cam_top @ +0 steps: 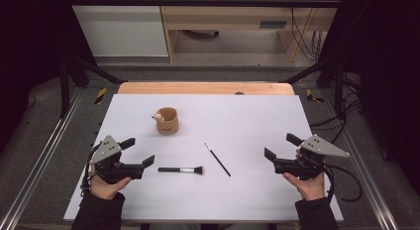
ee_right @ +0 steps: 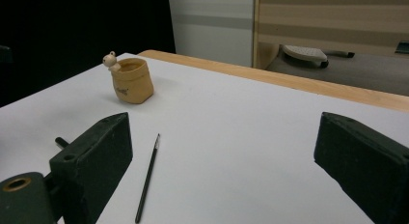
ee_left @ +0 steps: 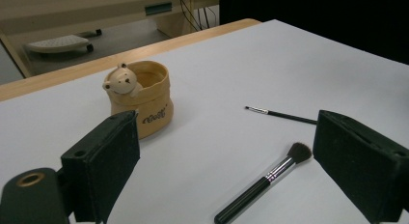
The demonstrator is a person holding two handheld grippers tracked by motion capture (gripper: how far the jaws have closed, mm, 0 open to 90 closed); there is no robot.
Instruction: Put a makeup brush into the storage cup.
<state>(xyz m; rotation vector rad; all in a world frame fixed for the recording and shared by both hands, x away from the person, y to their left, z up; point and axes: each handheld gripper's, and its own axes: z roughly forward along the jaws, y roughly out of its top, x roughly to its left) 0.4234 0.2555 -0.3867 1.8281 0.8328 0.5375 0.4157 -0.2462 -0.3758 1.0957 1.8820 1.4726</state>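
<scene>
Both sets of jaws spread wide, nothing held: left gripper [cam_top: 140,151] lower left of the high view, right gripper [cam_top: 280,147] lower right. Between them, untouched, lie a broad brush [cam_top: 180,169] and thin brush [cam_top: 218,160]. Bear pot [cam_top: 167,121], upper centre-left, looks empty. Likely nothing started.

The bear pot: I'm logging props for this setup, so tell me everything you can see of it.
The bear pot is a small tan, ceramic-looking cup shaped like a soft sack, with a wavy rim and dark lettering on its side. A pale bear head with small round ears peeks over one edge. It stands upright and open-topped on the white table, at the far left of centre, and looks empty. Nothing touches it: both brushes and both grippers are well apart from it.
</scene>
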